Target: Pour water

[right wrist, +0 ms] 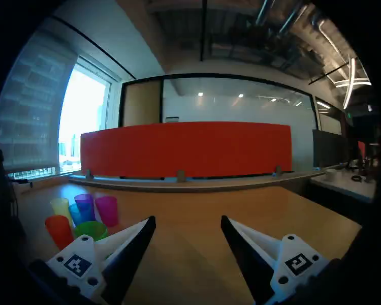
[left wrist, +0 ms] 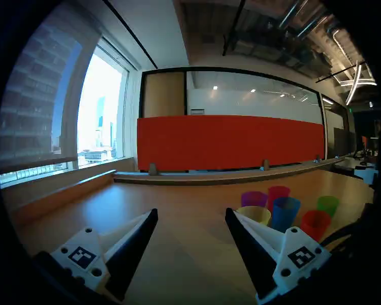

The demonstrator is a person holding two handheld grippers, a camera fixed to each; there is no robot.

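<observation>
Several plastic cups stand in a cluster on the wooden table (left wrist: 190, 203). In the left gripper view they sit ahead to the right: yellow cup (left wrist: 254, 214), blue cup (left wrist: 285, 212), purple cup (left wrist: 254, 199), magenta cup (left wrist: 278, 193), orange-red cup (left wrist: 315, 224), green cup (left wrist: 327, 204). My left gripper (left wrist: 191, 216) is open and holds nothing; the yellow cup is just past its right finger. In the right gripper view the same cluster lies ahead to the left: orange-red cup (right wrist: 59, 230), green cup (right wrist: 91, 230), magenta cup (right wrist: 107, 210). My right gripper (right wrist: 187, 222) is open and holds nothing.
A red divider panel (left wrist: 230, 142) runs along the table's far edge on a raised wooden ledge (left wrist: 216, 177). A window with a sill (left wrist: 58, 175) lines the left side. Another desk (right wrist: 350, 185) with small items stands at the right.
</observation>
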